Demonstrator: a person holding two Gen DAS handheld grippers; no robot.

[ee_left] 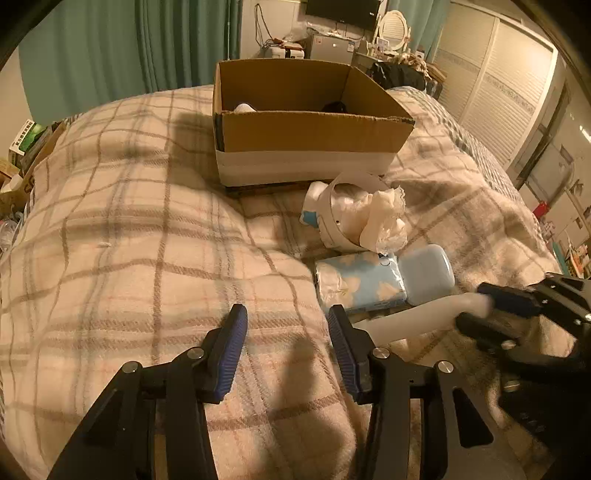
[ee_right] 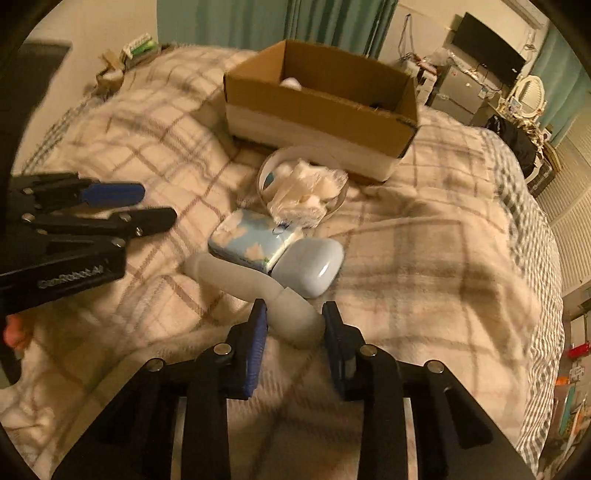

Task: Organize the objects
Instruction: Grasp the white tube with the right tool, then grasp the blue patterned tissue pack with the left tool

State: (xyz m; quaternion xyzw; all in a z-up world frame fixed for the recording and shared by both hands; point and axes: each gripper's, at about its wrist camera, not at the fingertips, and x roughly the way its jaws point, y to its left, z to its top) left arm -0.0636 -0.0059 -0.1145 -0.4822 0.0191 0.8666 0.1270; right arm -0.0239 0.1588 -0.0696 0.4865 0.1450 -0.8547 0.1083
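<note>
A white tube-like bottle [ee_right: 258, 288] lies on the plaid blanket, and its near end sits between the fingers of my right gripper [ee_right: 293, 319]. The jaws stand close around it; I cannot tell whether they press on it. It also shows in the left wrist view [ee_left: 417, 317]. Behind it lie a blue patterned tissue pack [ee_right: 251, 242], a pale blue case [ee_right: 312, 267] and a white band with crumpled plastic [ee_right: 303, 188]. An open cardboard box [ee_right: 321, 110] stands further back. My left gripper [ee_left: 286, 332] is open and empty above the blanket.
The box [ee_left: 306, 129] holds a white item [ee_left: 243, 108] and a dark item [ee_left: 334, 107]. The plaid blanket [ee_left: 129, 240] covers the bed. Clutter sits beside the bed at the left [ee_left: 22, 155]. A dresser with a mirror [ee_left: 393, 27] and closet doors [ee_left: 498, 81] stand behind.
</note>
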